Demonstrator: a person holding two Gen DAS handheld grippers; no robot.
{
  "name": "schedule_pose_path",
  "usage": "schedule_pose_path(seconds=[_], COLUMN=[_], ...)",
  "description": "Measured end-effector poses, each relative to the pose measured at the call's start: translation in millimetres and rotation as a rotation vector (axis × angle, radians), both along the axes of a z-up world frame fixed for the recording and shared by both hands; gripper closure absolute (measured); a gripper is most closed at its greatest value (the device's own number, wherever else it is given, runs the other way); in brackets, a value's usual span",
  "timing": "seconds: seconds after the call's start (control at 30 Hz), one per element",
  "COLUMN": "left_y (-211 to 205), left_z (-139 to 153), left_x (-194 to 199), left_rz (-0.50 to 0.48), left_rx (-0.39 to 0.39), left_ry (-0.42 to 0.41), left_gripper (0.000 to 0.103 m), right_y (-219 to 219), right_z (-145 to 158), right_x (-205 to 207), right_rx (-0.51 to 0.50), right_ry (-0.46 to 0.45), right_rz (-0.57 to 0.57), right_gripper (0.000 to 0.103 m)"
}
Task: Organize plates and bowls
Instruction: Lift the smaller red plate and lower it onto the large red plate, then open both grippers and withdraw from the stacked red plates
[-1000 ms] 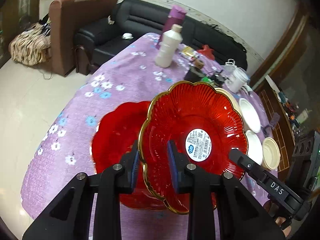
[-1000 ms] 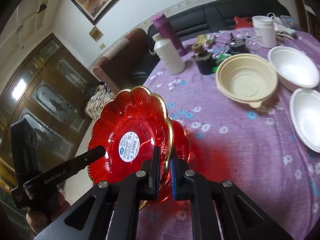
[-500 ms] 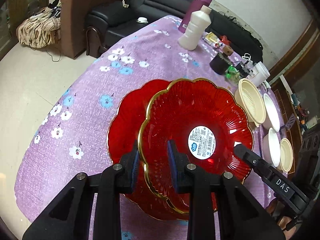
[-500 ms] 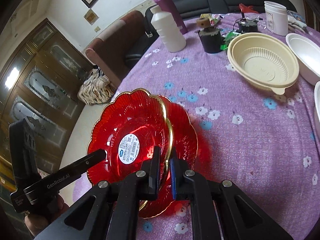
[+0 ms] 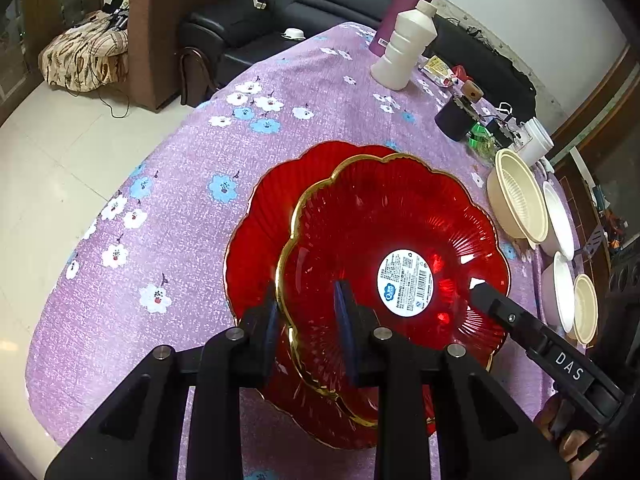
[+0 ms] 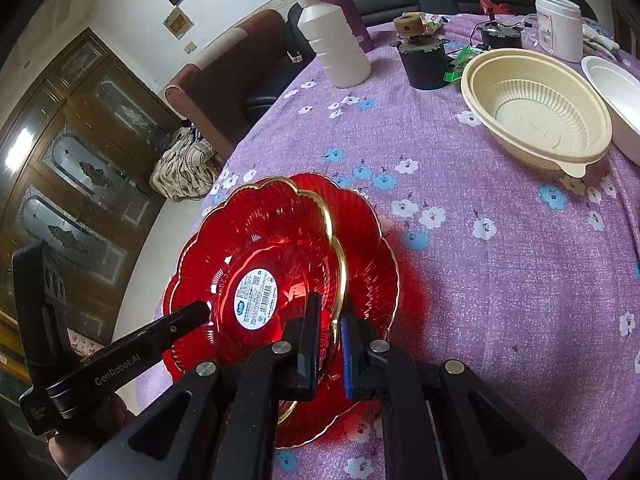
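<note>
A red glass plate (image 5: 380, 220) with a gold scalloped rim and a white label is held up by both grippers. My left gripper (image 5: 308, 308) is shut on its near rim. My right gripper (image 6: 330, 324) is shut on the opposite rim, and its black finger shows at the plate's right side (image 5: 520, 328). This upper plate (image 6: 272, 232) hangs tilted just over a second red plate (image 5: 256, 240), which lies flat on the purple flowered tablecloth (image 5: 180, 200). The lower plate (image 6: 372, 248) sticks out to one side. Whether the two plates touch I cannot tell.
A cream bowl (image 6: 536, 108) and a white bowl (image 6: 616, 92) stand to the right; further white and cream bowls (image 5: 564, 288) line that edge. A white bottle (image 5: 404, 48), a purple flask (image 5: 400, 12) and a dark cup (image 5: 452, 120) stand at the back. The table's edge drops off left.
Both grippers have come down with the upper plate, so it now sits lower and closer over the plate on the cloth. The grips are unchanged.
</note>
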State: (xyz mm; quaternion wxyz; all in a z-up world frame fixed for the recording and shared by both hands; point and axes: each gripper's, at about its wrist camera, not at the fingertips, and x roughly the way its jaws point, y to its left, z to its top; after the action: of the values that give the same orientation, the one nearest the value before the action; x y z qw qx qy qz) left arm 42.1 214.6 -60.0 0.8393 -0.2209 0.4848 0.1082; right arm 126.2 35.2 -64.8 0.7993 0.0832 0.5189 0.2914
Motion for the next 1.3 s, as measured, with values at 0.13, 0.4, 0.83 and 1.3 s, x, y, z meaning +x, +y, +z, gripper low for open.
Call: schedule_pose_path(seconds=[0.13,0.4,0.83,1.3], left_y=[-1.2,-2.2,-10.8,-16.8], left_z=[-1.4,-3.0,-3.7,-5.6], left_x=[1.2,3.1,7.5,11.0], left_rz=[0.004,0.007,0.022,0.022], left_rx=[0.018,0.039,0.112,0.166], left_ry=[0.004,0.015,0.046,0.073], left_gripper=[0.079,0.079,0.079,0.079], right_y=[2.3,3.8,10.9,22.7], right_z=[-0.9,-2.8,-5.5,-6.8], right_x=[1.2,2.2,2.0,2.7], right_rx=[-0.006,-0.011,-0.056,-0.135], right_ry=[0.002,0.005,0.018,0.031], right_rz=[0.004,0.006,0.009,0.023], right_gripper=[0.095,0.095,0.091,0.088])
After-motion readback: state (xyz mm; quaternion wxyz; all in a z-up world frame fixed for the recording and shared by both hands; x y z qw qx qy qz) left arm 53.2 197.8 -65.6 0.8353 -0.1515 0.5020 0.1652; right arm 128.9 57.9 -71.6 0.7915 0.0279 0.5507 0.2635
